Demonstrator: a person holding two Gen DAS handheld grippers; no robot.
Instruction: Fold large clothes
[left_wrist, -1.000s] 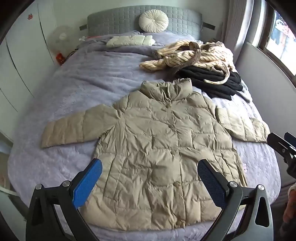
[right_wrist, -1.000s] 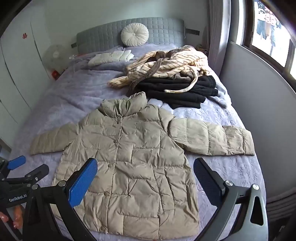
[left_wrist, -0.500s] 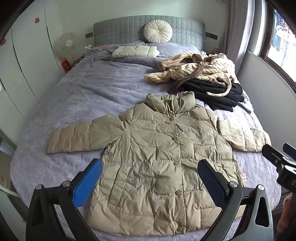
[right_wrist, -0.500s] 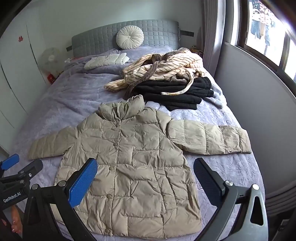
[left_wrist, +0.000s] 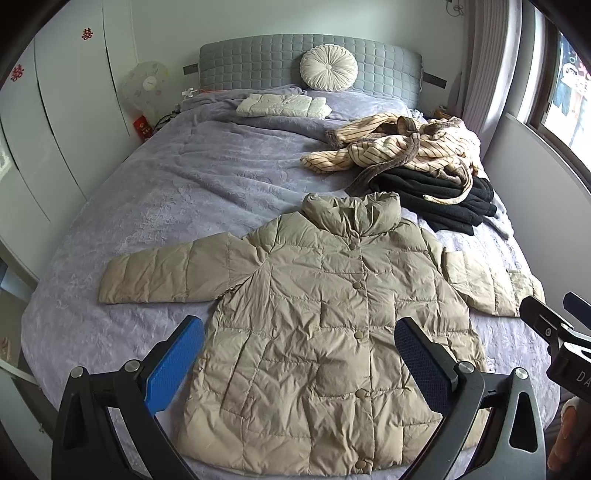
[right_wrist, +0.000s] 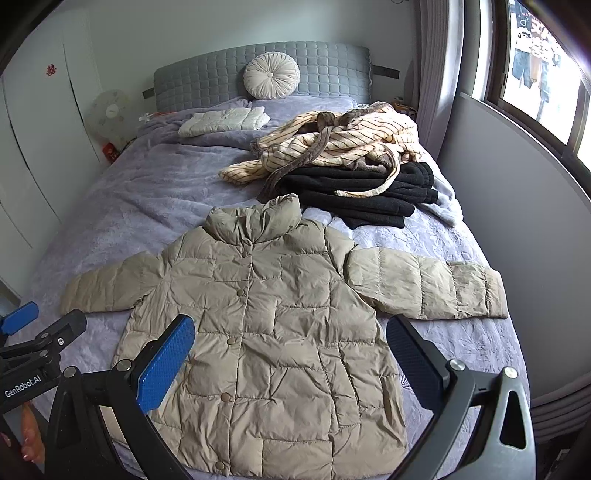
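Observation:
A beige quilted puffer jacket (left_wrist: 325, 314) lies flat, front up and buttoned, on the lavender bed, both sleeves spread out sideways; it also shows in the right wrist view (right_wrist: 273, 325). My left gripper (left_wrist: 299, 354) is open and empty, held above the jacket's lower half. My right gripper (right_wrist: 290, 350) is open and empty too, above the jacket's hem area. The right gripper shows at the right edge of the left wrist view (left_wrist: 554, 332); the left gripper shows at the left edge of the right wrist view (right_wrist: 37, 332).
A heap of striped cream clothing (left_wrist: 402, 147) on folded black garments (left_wrist: 439, 199) lies at the bed's far right. A folded white jacket (left_wrist: 282, 105) and a round cushion (left_wrist: 328, 68) sit by the headboard. Wardrobe doors stand left, a wall and window right.
Both grippers have pulled back and risen a little, so the jacket looks smaller and more of the headboard and room shows. The jacket has not moved. Both stay open.

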